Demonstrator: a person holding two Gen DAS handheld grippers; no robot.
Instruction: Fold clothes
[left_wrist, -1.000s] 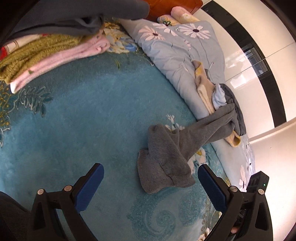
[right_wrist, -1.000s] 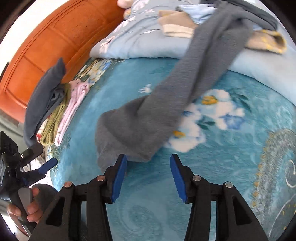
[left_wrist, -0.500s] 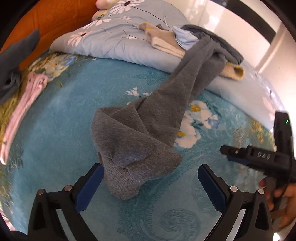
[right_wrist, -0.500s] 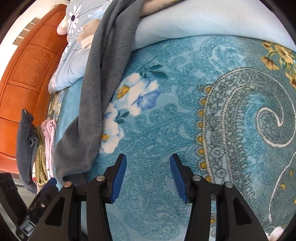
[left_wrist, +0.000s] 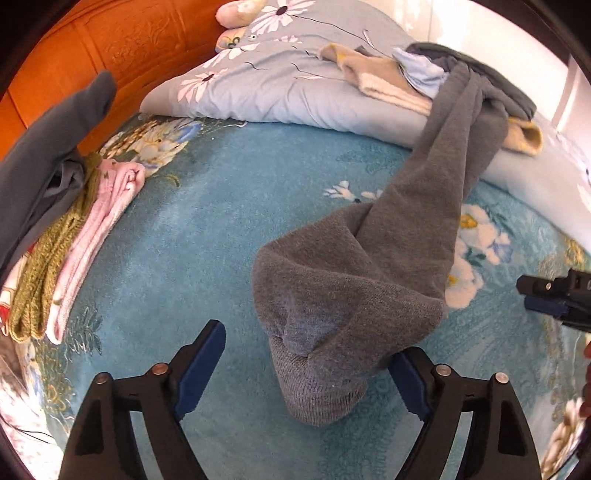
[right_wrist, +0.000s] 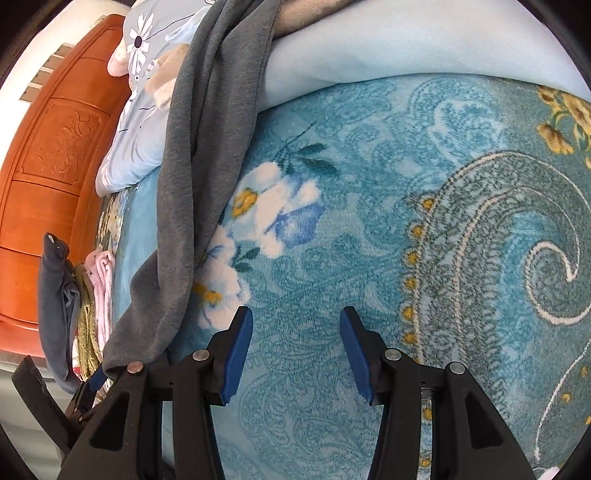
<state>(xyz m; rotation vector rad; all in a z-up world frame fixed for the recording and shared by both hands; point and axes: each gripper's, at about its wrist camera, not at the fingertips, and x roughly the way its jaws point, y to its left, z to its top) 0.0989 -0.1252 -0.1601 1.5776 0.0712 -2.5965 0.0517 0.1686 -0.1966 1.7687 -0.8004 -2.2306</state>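
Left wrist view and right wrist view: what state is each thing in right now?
left gripper: open, grey garment's end between its fingers
right gripper: open, empty, over the blanket
grey garment: unfolded, bunched, trailing off the pile
folded stack: folded, by the headboard
clothes pile: unfolded, on the quilt

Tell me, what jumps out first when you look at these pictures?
A long gray garment trails off the pale blue quilt onto the teal flowered blanket, bunching before the open left tool. Folded clothes are stacked at the far left.
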